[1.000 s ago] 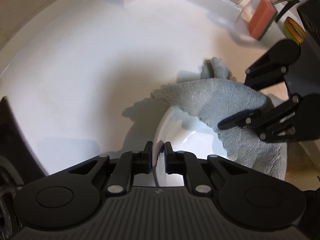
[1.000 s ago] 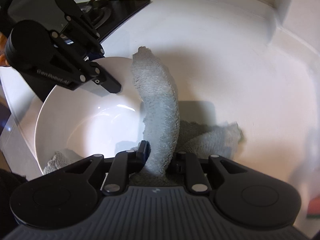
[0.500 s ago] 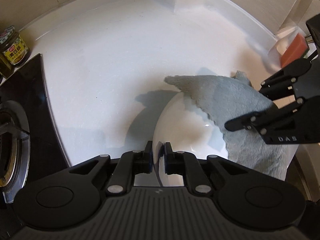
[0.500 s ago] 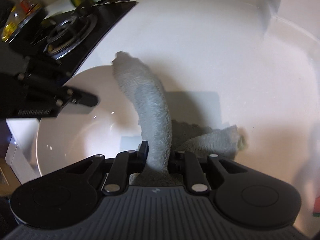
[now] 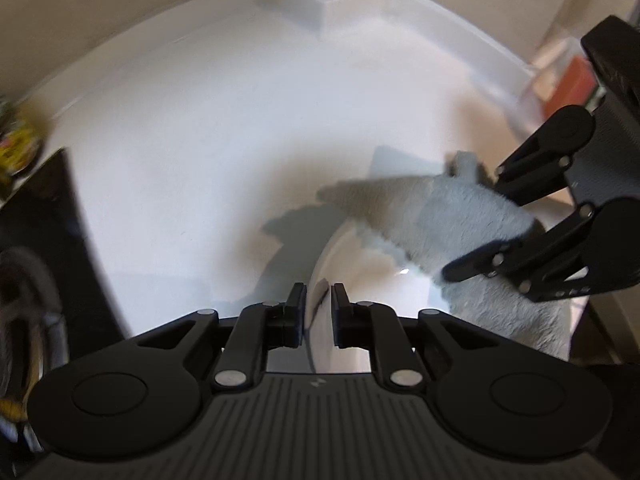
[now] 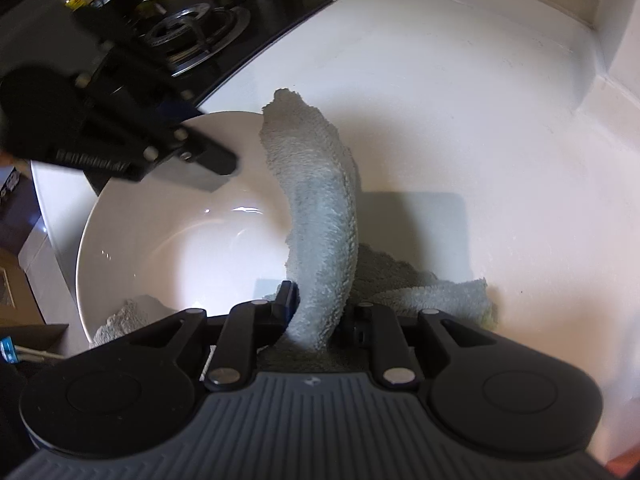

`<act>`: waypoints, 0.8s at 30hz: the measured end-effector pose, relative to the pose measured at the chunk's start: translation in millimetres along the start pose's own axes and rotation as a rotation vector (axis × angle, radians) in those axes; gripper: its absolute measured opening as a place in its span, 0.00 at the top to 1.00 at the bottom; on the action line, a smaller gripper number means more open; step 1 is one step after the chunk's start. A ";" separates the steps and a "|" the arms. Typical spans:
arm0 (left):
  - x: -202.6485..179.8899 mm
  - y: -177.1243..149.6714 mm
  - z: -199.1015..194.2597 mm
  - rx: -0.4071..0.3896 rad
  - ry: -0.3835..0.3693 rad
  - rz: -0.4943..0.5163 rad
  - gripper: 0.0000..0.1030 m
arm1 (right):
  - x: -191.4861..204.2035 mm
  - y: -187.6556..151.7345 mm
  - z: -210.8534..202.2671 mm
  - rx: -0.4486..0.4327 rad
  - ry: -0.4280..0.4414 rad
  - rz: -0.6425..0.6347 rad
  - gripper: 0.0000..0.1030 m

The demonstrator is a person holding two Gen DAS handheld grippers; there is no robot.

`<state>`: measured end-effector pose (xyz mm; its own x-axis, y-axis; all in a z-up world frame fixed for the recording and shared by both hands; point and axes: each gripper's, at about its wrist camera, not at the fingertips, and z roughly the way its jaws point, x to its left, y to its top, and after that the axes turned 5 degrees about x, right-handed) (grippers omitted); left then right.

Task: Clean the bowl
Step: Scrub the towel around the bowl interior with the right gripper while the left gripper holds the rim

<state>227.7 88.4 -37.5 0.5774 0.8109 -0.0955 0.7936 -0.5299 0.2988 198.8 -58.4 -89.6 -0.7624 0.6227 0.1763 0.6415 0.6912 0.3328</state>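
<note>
Wiping the bowl on the white counter, both grips loosening

We have the white counter under everything, the stove at its far left. The bowl sits near the counter's front edge. Our left gripper straddles its rim, jaws opening with daylight showing beside the rim. Our right gripper is also opening around the grey cloth, which stays between its fingers. We risk the bowl tipping or sliding free, and the cloth slipping out mid-wipe.
</note>
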 end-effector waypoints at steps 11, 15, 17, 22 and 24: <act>-10.9 -14.7 -8.5 0.035 0.082 0.153 0.89 | 28.1 41.0 6.9 0.047 -0.145 -0.263 0.81; -6.0 -31.2 -15.1 -0.013 0.101 0.063 0.89 | 16.0 43.5 6.4 0.005 -0.111 -0.076 0.84; -4.5 -36.6 -17.4 -0.032 0.106 0.025 0.89 | 9.4 35.8 4.4 0.016 -0.100 0.077 0.85; -1.7 -39.3 -22.3 -0.032 0.078 0.032 0.89 | 24.1 7.0 0.8 0.035 -0.099 0.167 0.83; 3.8 -34.1 -25.9 -0.025 0.047 0.055 0.89 | 24.2 3.5 1.5 0.033 -0.084 0.175 0.83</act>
<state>197.9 115.9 -23.5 0.6100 0.7917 -0.0332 0.7554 -0.5683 0.3263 182.7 -40.3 -85.5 -0.6297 0.7621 0.1509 0.7675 0.5802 0.2728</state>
